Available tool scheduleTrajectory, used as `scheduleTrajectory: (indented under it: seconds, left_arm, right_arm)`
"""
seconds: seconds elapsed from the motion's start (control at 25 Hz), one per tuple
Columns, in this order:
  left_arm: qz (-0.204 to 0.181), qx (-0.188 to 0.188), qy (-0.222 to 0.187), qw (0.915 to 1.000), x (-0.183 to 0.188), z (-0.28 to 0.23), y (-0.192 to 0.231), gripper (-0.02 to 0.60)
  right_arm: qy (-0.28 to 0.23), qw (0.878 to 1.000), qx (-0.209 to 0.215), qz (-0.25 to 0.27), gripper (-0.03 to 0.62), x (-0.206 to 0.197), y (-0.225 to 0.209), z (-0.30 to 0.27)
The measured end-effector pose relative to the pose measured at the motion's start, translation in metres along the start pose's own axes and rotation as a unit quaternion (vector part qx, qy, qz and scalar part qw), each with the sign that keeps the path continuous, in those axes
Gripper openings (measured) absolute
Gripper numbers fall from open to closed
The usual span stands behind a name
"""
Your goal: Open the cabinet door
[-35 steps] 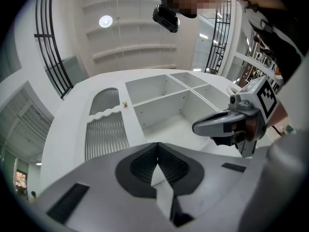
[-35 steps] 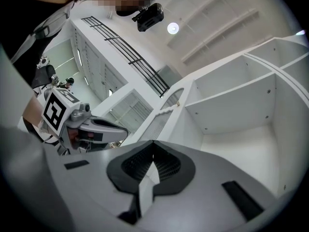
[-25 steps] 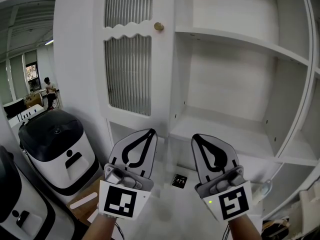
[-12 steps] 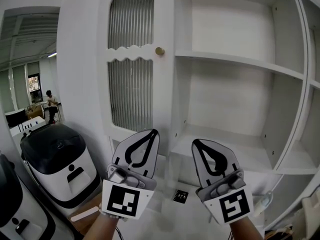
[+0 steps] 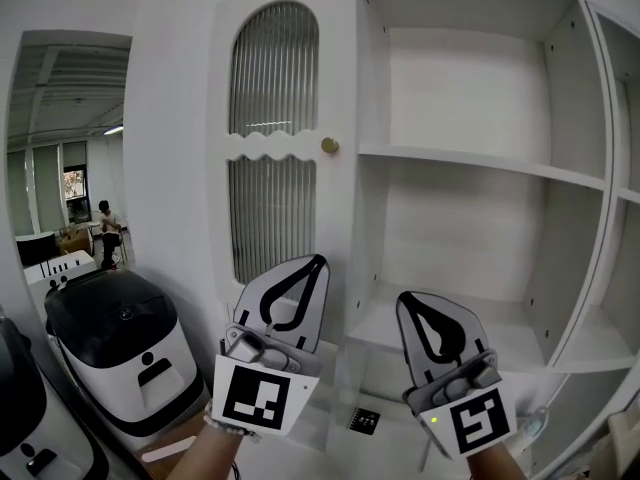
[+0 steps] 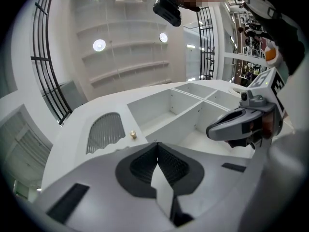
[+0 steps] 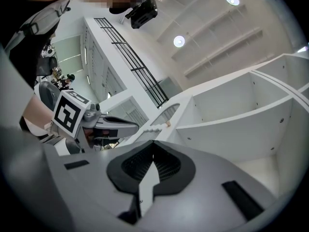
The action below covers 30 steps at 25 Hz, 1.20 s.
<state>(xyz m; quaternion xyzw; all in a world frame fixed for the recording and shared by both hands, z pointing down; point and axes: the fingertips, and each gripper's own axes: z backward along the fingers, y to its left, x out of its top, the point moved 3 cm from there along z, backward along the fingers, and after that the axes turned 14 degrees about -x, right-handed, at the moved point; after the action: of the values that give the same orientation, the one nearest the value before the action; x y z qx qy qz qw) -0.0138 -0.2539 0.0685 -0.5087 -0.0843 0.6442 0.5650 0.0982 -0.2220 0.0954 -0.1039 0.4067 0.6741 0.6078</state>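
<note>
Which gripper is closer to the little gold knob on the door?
Left. The left gripper is almost straight below the knob; the right gripper is lower and off to its right.

Both grippers closed and empty, held up below the knob

The left gripper (image 5: 316, 262) sits below the cabinet door knob (image 5: 329, 146), well apart from it, with its jaws pressed together on nothing and its tips tilted up toward the knob. The right gripper (image 5: 406, 298) is below and to the right of the knob, slightly lower than the left, its jaws likewise together, empty and tilted up. The left forearm (image 5: 200, 460) and right forearm (image 5: 495, 468) enter from the bottom edge.
</note>
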Motion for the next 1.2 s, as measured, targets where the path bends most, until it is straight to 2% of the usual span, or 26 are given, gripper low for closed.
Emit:
scheduleTrajectory:
  seconds: [0.28, 0.48, 0.68, 0.84, 0.96, 1.08, 1.2]
  left_arm:
    - [0.017, 0.018, -0.022, 0.9994, 0.005, -0.015, 0.024, -0.002]
    - [0.003, 0.02, -0.024, 0.9995, 0.01, -0.026, 0.038, -0.002]
    - [0.007, 0.026, -0.032, 0.9991, 0.015, -0.037, 0.05, -0.002]
    - [0.005, 0.028, -0.041, 0.9988, 0.019, -0.048, 0.056, -0.004]
    - [0.005, 0.025, -0.045, 0.9987, 0.021, -0.055, 0.062, 0.021]
    - [-0.018, 0.025, -0.049, 0.9983, 0.023, -0.062, 0.07, 0.048]
    - [-0.025, 0.028, -0.047, 0.9982, 0.025, -0.068, 0.078, 0.062]
  right_arm:
    - [-0.009, 1.0, 0.0, 0.015, 0.002, 0.006, -0.004, -0.008]
    - [-0.019, 1.0, -0.001, 0.017, 0.002, 0.012, -0.005, -0.013]
    - [-0.025, 1.0, -0.011, 0.005, 0.002, 0.016, -0.007, -0.016]
    - [-0.024, 1.0, -0.01, 0.015, 0.002, 0.017, -0.009, -0.016]
    - [-0.028, 0.999, -0.01, 0.016, 0.002, 0.019, -0.011, -0.019]
    - [-0.033, 0.999, -0.009, 0.018, 0.002, 0.024, -0.012, -0.02]
    - [-0.035, 0.999, -0.008, 0.02, 0.002, 0.026, -0.013, -0.021]
